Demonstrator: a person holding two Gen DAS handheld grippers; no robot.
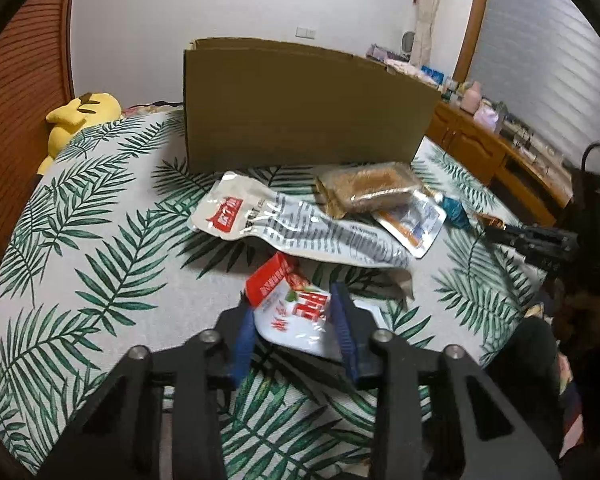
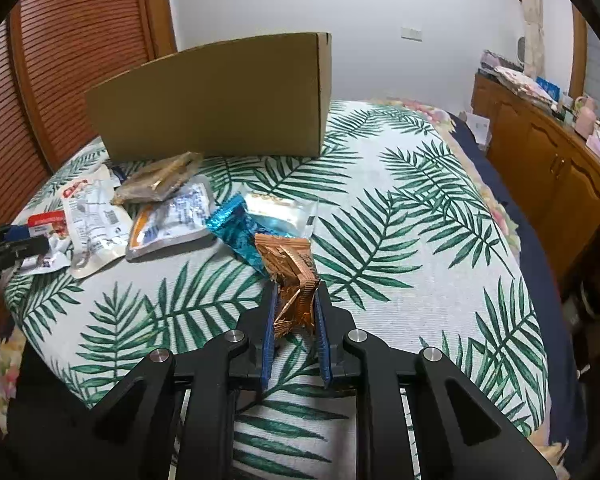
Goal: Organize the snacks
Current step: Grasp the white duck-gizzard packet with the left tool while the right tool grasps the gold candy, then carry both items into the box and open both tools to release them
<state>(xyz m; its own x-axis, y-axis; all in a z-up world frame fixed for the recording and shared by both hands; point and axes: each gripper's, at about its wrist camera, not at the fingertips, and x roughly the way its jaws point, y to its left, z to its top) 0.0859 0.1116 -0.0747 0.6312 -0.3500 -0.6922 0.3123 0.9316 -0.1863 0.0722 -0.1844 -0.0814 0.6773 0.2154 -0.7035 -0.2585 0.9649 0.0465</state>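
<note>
My left gripper (image 1: 292,312) is shut on a red and white snack pouch (image 1: 288,308) just above the leaf-print cloth. My right gripper (image 2: 296,300) is shut on a crumpled copper foil snack (image 2: 294,280) and holds it over the cloth. A tall cardboard box (image 1: 300,108) stands behind the pile; it also shows in the right wrist view (image 2: 216,100). On the cloth lie a large white pouch (image 1: 300,224), a brown cake pack (image 1: 368,192), a silver pouch (image 2: 172,220), a blue foil snack (image 2: 236,232) and a clear packet (image 2: 280,208).
A yellow plush toy (image 1: 80,116) sits at the far left of the bed. A wooden cabinet (image 2: 548,172) with clutter on top runs along the right. A louvred wooden panel (image 2: 60,60) stands behind the box at left.
</note>
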